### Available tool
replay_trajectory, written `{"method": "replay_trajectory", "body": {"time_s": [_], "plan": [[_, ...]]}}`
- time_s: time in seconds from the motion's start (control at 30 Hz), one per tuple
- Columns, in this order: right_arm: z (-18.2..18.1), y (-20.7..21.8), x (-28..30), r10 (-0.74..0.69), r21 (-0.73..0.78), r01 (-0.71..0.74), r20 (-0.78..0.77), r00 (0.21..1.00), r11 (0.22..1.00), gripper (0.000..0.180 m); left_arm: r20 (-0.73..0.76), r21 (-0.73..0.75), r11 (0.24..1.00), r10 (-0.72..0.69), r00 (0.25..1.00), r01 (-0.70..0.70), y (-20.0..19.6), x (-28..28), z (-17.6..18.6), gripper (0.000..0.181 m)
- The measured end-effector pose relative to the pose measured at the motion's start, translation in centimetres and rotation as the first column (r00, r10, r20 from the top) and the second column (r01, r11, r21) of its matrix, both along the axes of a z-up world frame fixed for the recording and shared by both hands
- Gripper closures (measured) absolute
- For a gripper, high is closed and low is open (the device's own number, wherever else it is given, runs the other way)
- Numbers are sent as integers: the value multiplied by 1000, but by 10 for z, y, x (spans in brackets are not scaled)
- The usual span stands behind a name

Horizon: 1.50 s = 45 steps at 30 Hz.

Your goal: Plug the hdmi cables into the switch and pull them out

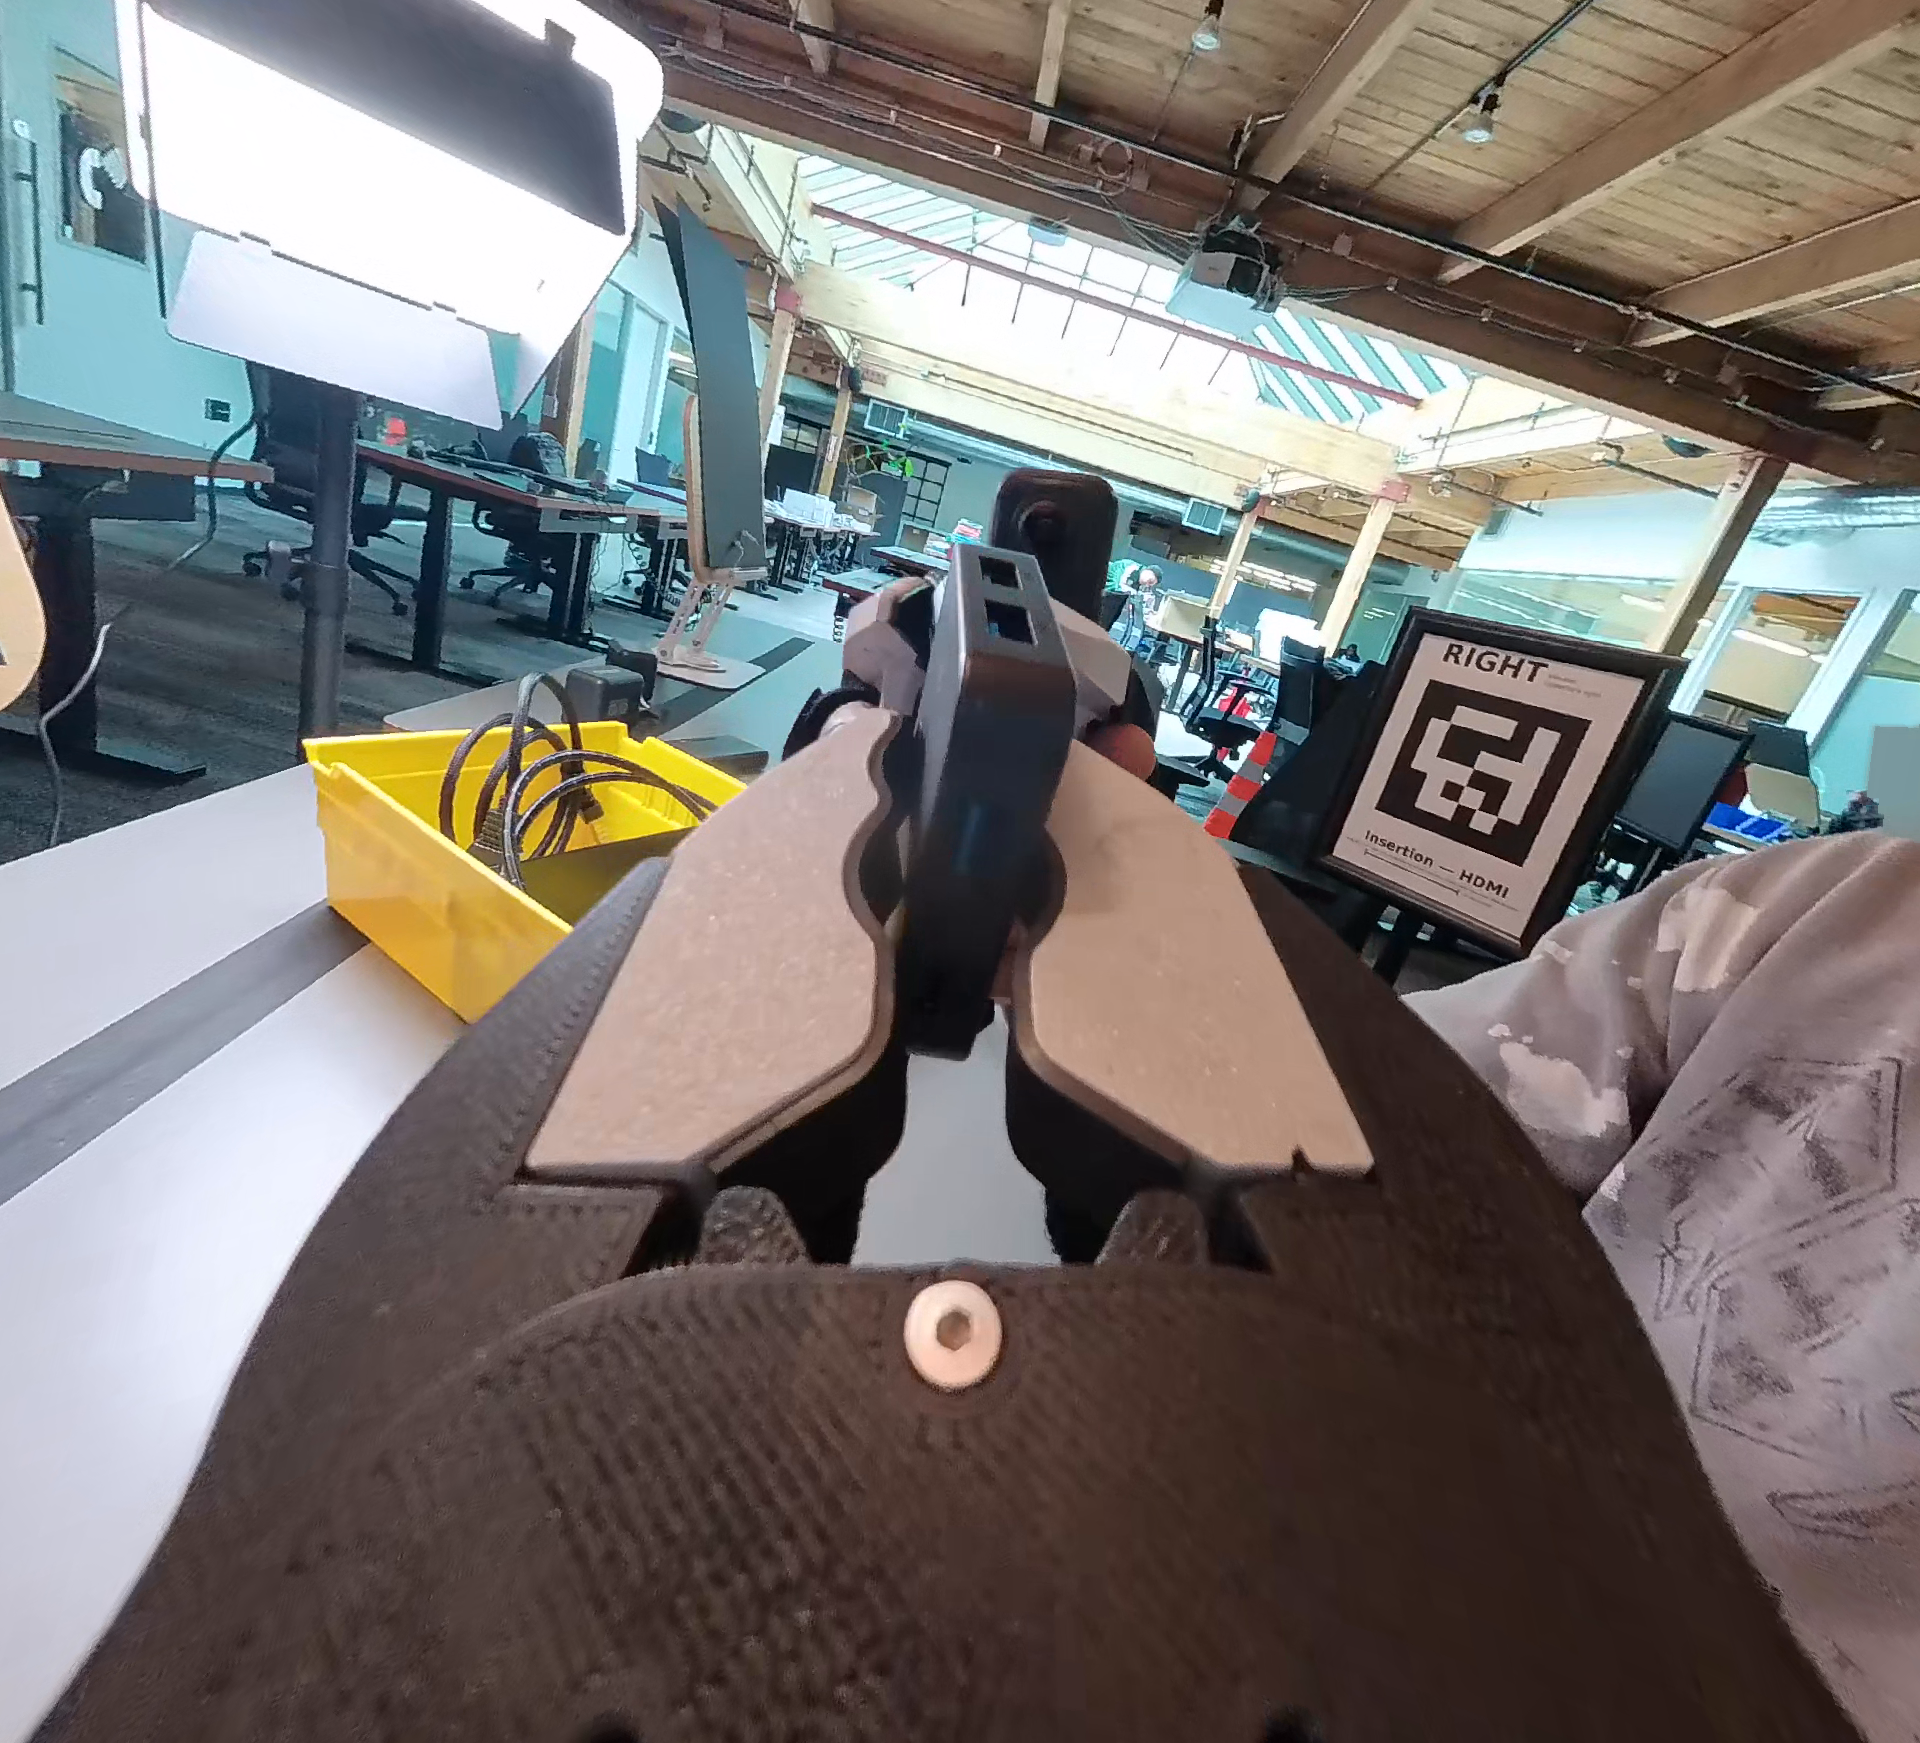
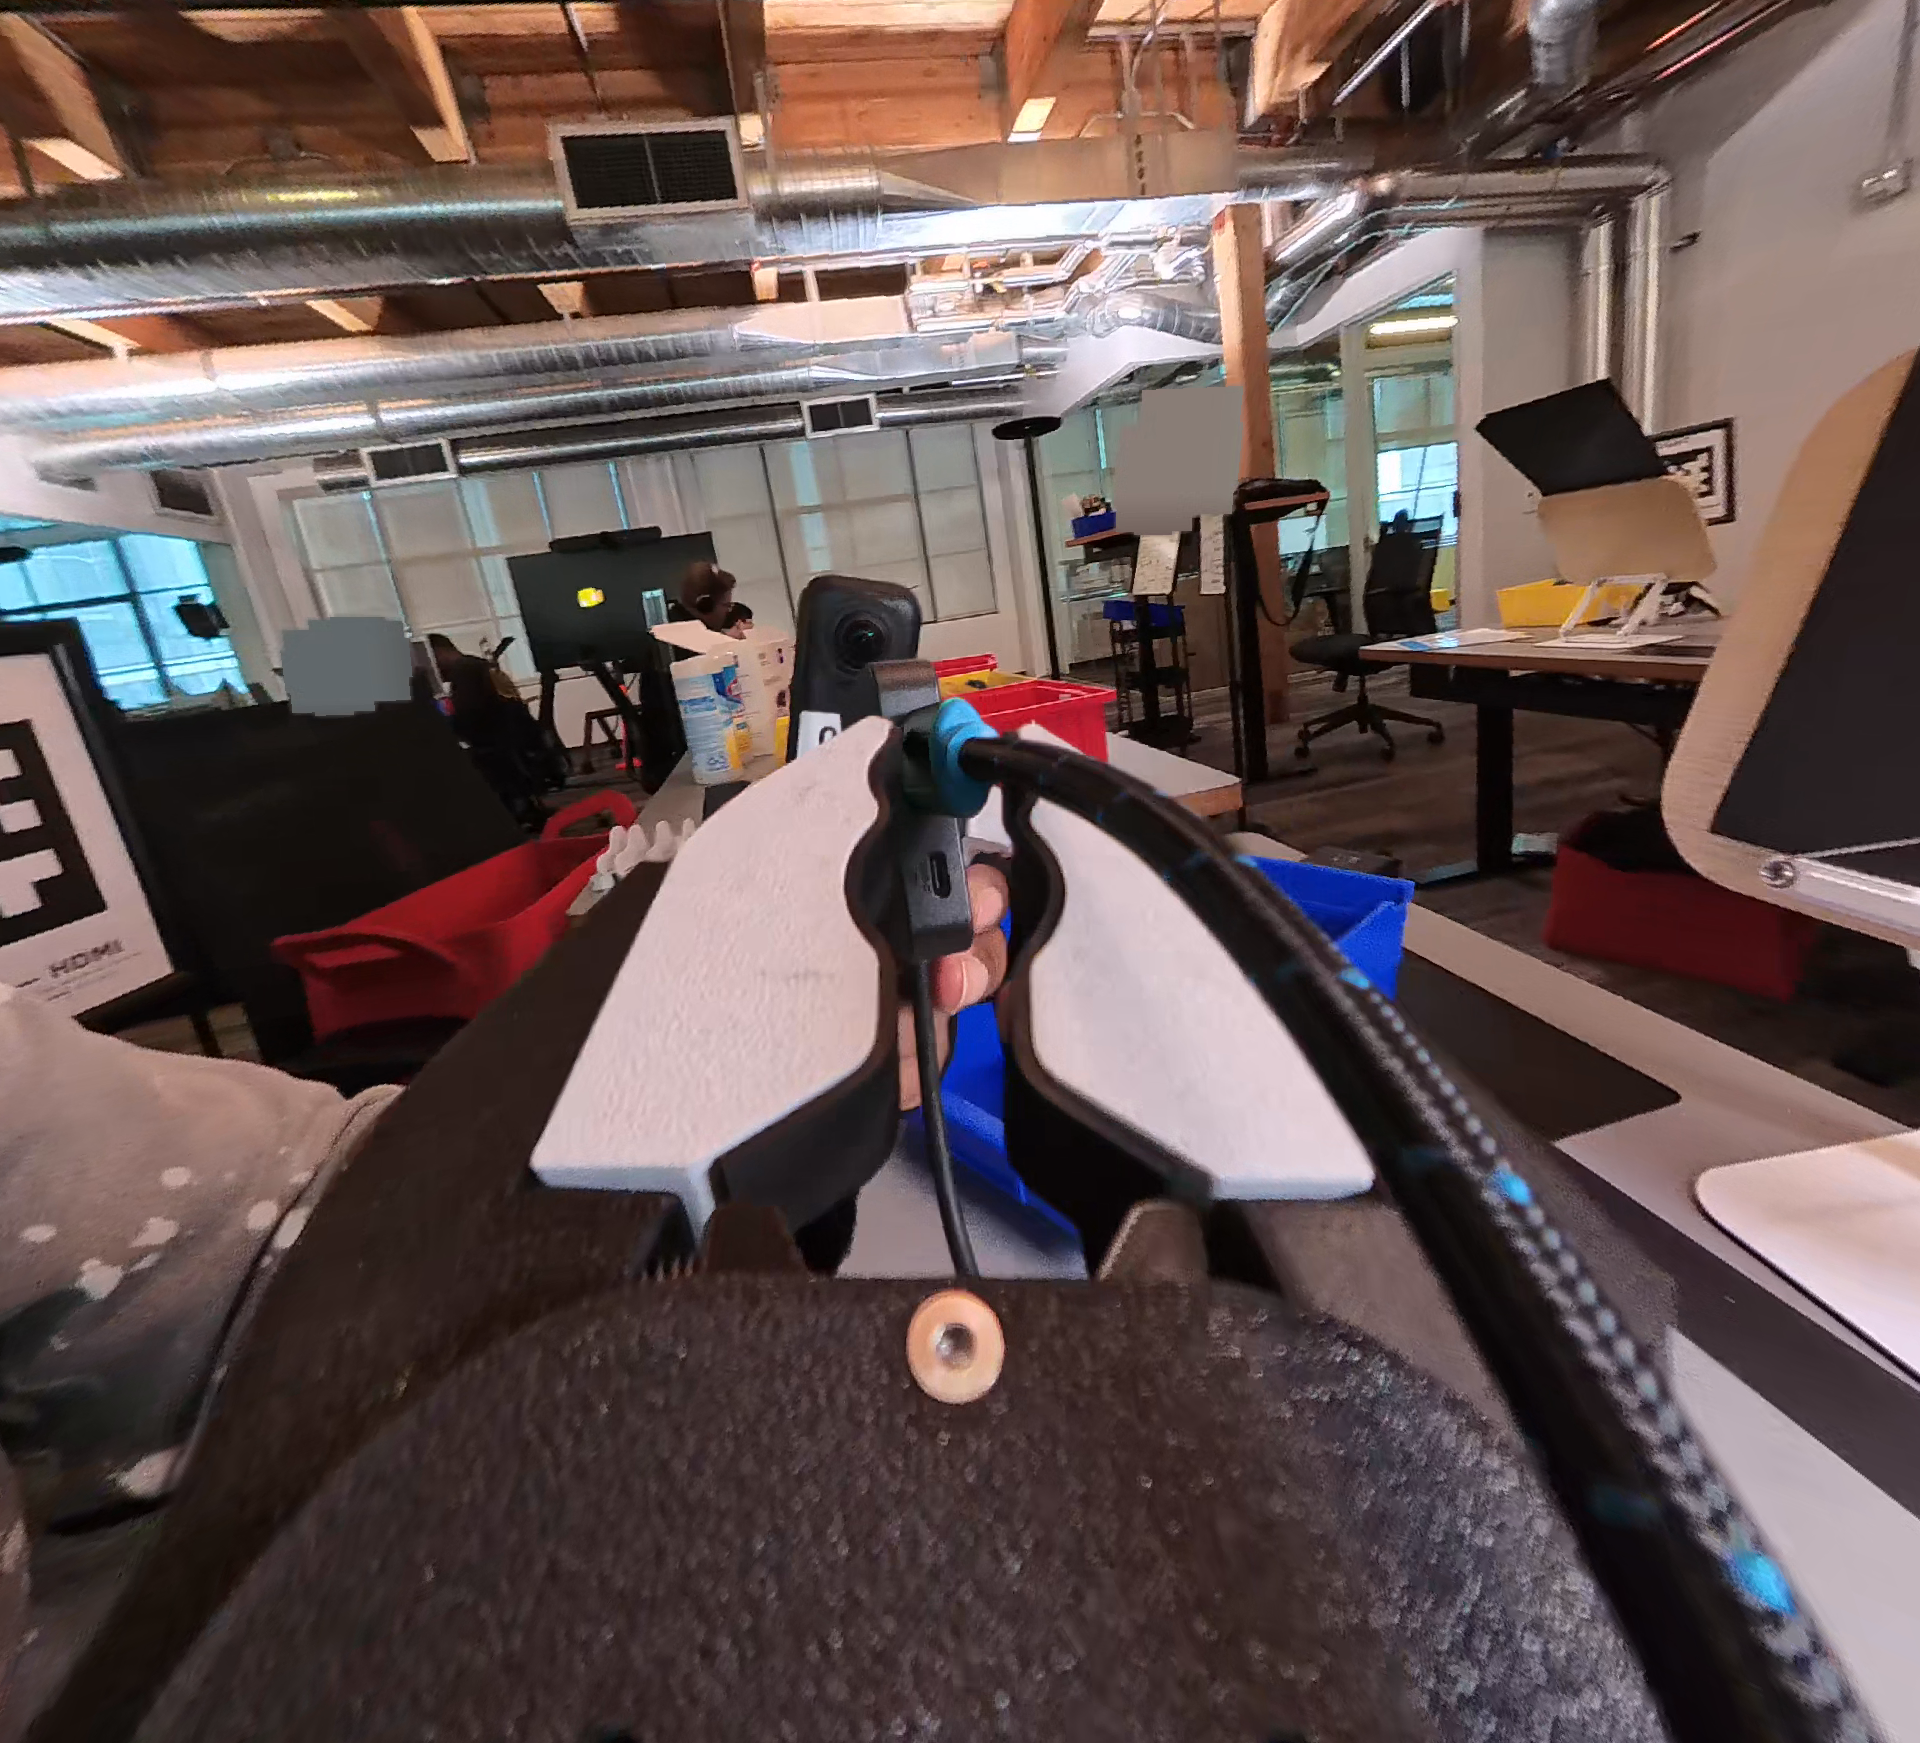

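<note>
Left gripper (image 1: 961, 820) pinched the black switch (image 1: 987, 758), held up at 12 o'clock with two empty holes on top. Right gripper (image 2: 951, 820) pinched the cable (image 2: 1351, 997) by its blue-ringed plug, and the cord bent off toward 5 o'clock. More cables (image 1: 540, 789) lay in the yellow bin (image 1: 416, 872) at 10 o'clock. I think the switch was light and hard. The cord looked stiff, so hold the plug, not the cord.

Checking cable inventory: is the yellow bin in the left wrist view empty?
No, the yellow bin on the table holds a coil of dark cables.
</note>
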State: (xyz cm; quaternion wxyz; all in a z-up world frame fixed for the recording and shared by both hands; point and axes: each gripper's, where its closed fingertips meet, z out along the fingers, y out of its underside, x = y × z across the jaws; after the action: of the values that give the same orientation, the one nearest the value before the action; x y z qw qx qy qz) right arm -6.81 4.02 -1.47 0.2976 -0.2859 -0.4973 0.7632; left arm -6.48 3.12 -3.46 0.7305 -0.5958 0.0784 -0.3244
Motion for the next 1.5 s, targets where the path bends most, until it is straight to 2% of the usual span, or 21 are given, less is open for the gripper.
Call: {"method": "replay_trajectory", "body": {"time_s": [0.23, 0.33, 0.53, 0.57, 0.6, 0.63, 0.7, 0.83, 0.93, 1.07, 1.13, 1.2, 1.33, 1.43, 1.5], "plan": [[0, -8, 6, 61, 37, -62, 35, 998, 997, 164, -166, -4, 998, 69, 984, -70, -4, 2, 0, 159], [1, -11, 8, 98, 19, -98, 38, 994, 995, 165, -225, 28, 997, 82, 971, -77, -7, 6, 1, 164], [4, -9, 20, 128, 92, -124, -42, 991, 988, 168, -264, 69, 996, 75, 962, -59, -8, 15, 3, 165], [12, 3, 25, 114, 50, -110, -80, 990, 993, 167, -265, 78, 994, 89, 960, -71, -8, 12, 3, 165], [28, 27, 37, 97, -45, -105, -144, 985, 993, 167, -201, 123, 987, 130, 971, -107, -14, -1, 11, 166], [39, 52, 50, 66, -80, -81, -169, 983, 994, 167, -119, 161, 980, 136, 984, -116, -26, -19, 22, 166], [42, 86, 63, -109, 28, 115, -156, 982, 993, 166, -124, 181, 968, 197, 973, -173, -47, -48, 30, 166], [34, 126, 60, -349, 133, 348, -17, 937, 928, 166, -214, 151, 948, 307, 927, -279, -55, -63, 33, 166], [10, 145, 46, -440, 201, 417, 86, 894, 887, 165, -222, 97, 950, 312, 924, -297, -45, -62, 23, 166], [-20, 162, 24, -536, 356, 462, 145, 832, 813, 166, -191, 83, 954, 300, 934, -290, -39, -60, 19, 166], [-31, 170, 9, -558, 452, 440, 166, 813, 776, 166, -206, 76, 952, 305, 930, -295, -38, -60, 18, 166], [-45, 184, -7, -587, 594, 384, 188, 788, 706, 166, -235, 74, 948, 318, 919, -309, -37, -61, 16, 166], [-77, 210, -31, -576, 812, 183, 216, 788, 555, 165, -267, 61, 948, 317, 910, -313, -36, -62, 14, 166], [-134, 217, -31, -526, 906, -46, 285, 801, 421, 165, -288, 53, 946, 320, 903, -319, -34, -61, 12, 166], [-172, 213, -17, -469, 908, -205, 370, 802, 365, 165, -305, 48, 946, 320, 897, -322, -34, -60, 10, 166]]}}
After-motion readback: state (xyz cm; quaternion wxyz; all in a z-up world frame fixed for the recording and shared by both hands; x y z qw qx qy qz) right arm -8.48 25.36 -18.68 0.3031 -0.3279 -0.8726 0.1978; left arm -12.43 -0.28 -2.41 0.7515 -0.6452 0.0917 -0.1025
